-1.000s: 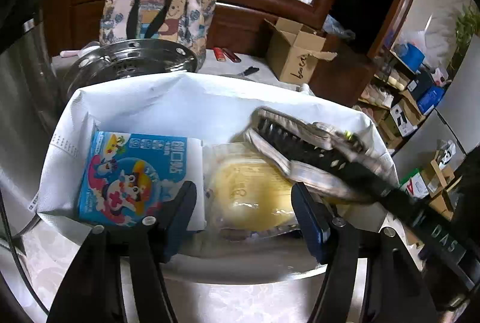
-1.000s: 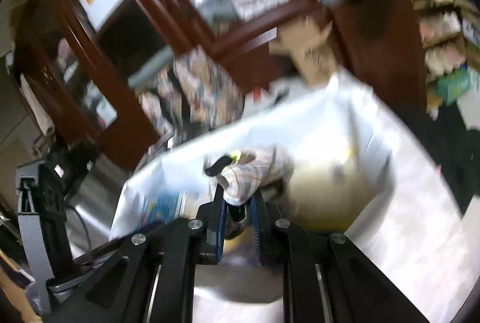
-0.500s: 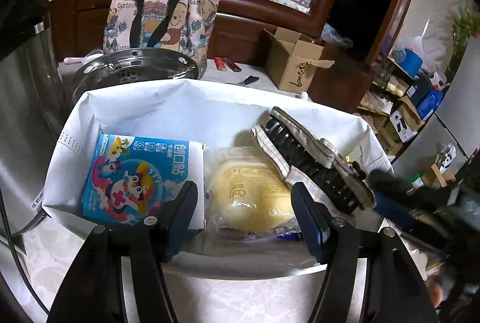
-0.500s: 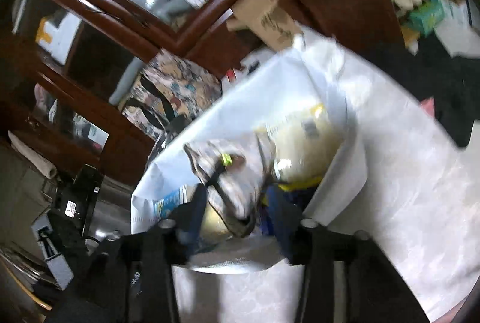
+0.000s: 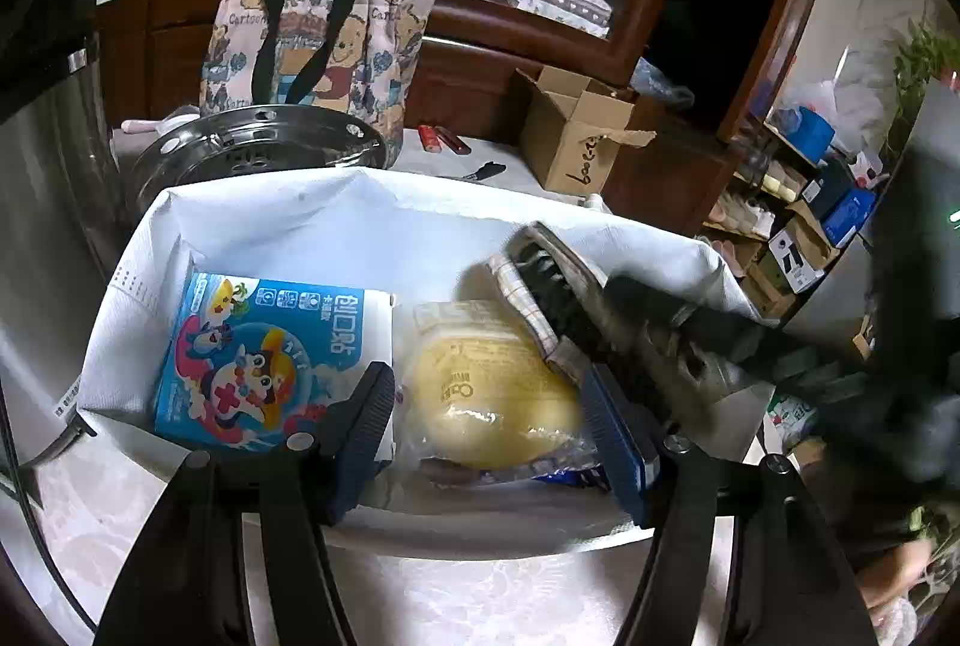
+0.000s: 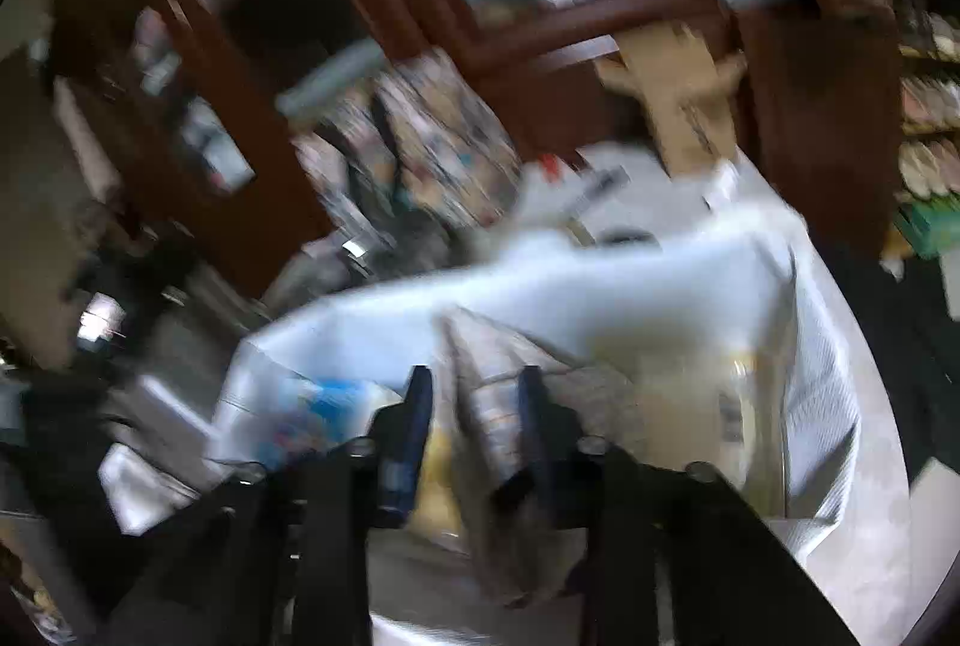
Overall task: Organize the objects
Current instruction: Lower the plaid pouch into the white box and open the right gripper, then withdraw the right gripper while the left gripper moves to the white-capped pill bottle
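Note:
A white fabric bin [image 5: 360, 226] holds a blue cartoon box [image 5: 264, 346], a bagged yellow bun [image 5: 486, 388] and a plaid glove with black grip dots [image 5: 558, 298] at its right. My left gripper [image 5: 489, 430] is open at the bin's near wall, its fingers either side of the bun. My right gripper [image 6: 474, 406] is open, its fingers straddling the glove [image 6: 498, 388] over the bin [image 6: 600, 280]; this view is blurred. The right gripper shows dark and blurred in the left wrist view [image 5: 678, 346], lying on the glove.
A steel steamer tray [image 5: 258, 154] and a cartoon tote bag [image 5: 318, 46] stand behind the bin. An open cardboard box [image 5: 576, 136], red lighters [image 5: 438, 139] and a dark wooden cabinet [image 5: 600, 34] lie beyond. Shelves of boxes [image 5: 810, 226] stand to the right.
My right gripper opened and let go of the plaid glove, which now lies in the bin's right side. The right wrist view swung. My left gripper stayed in place.

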A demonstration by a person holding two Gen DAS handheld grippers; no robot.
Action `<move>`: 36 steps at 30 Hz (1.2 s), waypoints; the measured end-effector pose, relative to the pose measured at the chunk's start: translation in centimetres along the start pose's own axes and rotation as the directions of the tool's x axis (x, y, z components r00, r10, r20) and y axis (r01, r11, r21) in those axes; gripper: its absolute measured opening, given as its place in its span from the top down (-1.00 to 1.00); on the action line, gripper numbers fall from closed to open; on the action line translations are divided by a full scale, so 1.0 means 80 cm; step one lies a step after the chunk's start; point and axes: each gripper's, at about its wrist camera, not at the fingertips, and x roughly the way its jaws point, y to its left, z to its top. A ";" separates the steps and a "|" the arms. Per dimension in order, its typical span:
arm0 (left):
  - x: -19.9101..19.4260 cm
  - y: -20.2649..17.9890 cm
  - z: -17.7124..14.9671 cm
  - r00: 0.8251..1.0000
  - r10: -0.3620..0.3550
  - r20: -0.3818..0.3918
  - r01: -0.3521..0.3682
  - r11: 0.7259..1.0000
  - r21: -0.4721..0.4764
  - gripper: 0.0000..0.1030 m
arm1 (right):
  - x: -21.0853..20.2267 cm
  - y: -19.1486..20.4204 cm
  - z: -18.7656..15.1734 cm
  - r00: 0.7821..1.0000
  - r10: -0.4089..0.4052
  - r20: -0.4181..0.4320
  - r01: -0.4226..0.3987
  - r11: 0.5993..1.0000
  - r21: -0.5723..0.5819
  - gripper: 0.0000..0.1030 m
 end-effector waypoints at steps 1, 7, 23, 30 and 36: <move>-0.001 0.000 0.000 1.000 -0.001 0.000 0.001 1.000 0.000 -0.25 | 0.007 -0.007 -0.004 0.999 -0.030 -0.018 0.031 0.999 0.017 0.53; 0.003 0.001 -0.002 1.000 0.002 -0.005 -0.002 1.000 -0.011 -0.25 | 0.012 -0.031 -0.008 0.998 -0.030 -0.051 0.037 0.986 0.160 0.58; -0.002 -0.006 -0.004 1.000 0.022 0.003 -0.022 1.000 0.016 -0.25 | -0.006 -0.030 -0.012 1.000 0.002 -0.008 0.000 0.991 0.133 0.56; -0.039 -0.016 -0.006 0.998 0.057 0.032 -0.058 0.998 0.038 -0.25 | -0.049 -0.026 -0.022 0.999 -0.032 0.017 0.031 0.997 0.069 0.51; -0.087 -0.017 -0.047 0.999 0.009 0.050 -0.011 0.999 0.037 -0.25 | -0.103 -0.026 -0.059 0.994 0.089 0.068 -0.089 0.996 -0.006 0.10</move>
